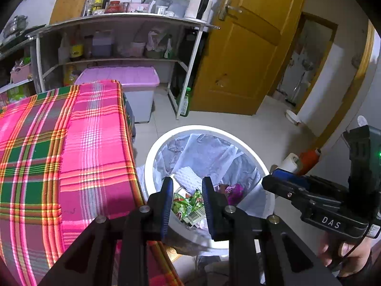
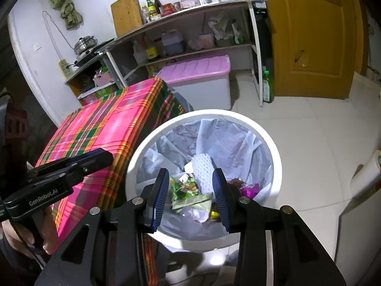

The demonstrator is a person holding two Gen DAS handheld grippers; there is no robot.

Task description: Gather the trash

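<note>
A white round trash bin (image 1: 152, 152) (image 2: 276, 157) with a clear plastic liner stands on the tiled floor beside the table. Inside lie green snack wrappers (image 1: 187, 203) (image 2: 188, 188), a white foam sheet (image 1: 188, 176) (image 2: 202, 169) and a purple wrapper (image 1: 234, 190) (image 2: 250, 188). My left gripper (image 1: 187, 188) is open and empty, held above the bin's near rim. My right gripper (image 2: 191, 182) is open and empty, also above the bin. The right gripper shows from the side in the left wrist view (image 1: 281, 178), the left one in the right wrist view (image 2: 95, 157).
A table with a pink plaid cloth (image 1: 59, 155) (image 2: 102, 128) stands left of the bin. Behind it are a pink-lidded storage box (image 1: 123, 78) (image 2: 202, 71), a white shelf unit with bottles (image 1: 119, 23) (image 2: 190, 19), a green bottle (image 1: 185, 101) and a yellow door (image 1: 250, 47).
</note>
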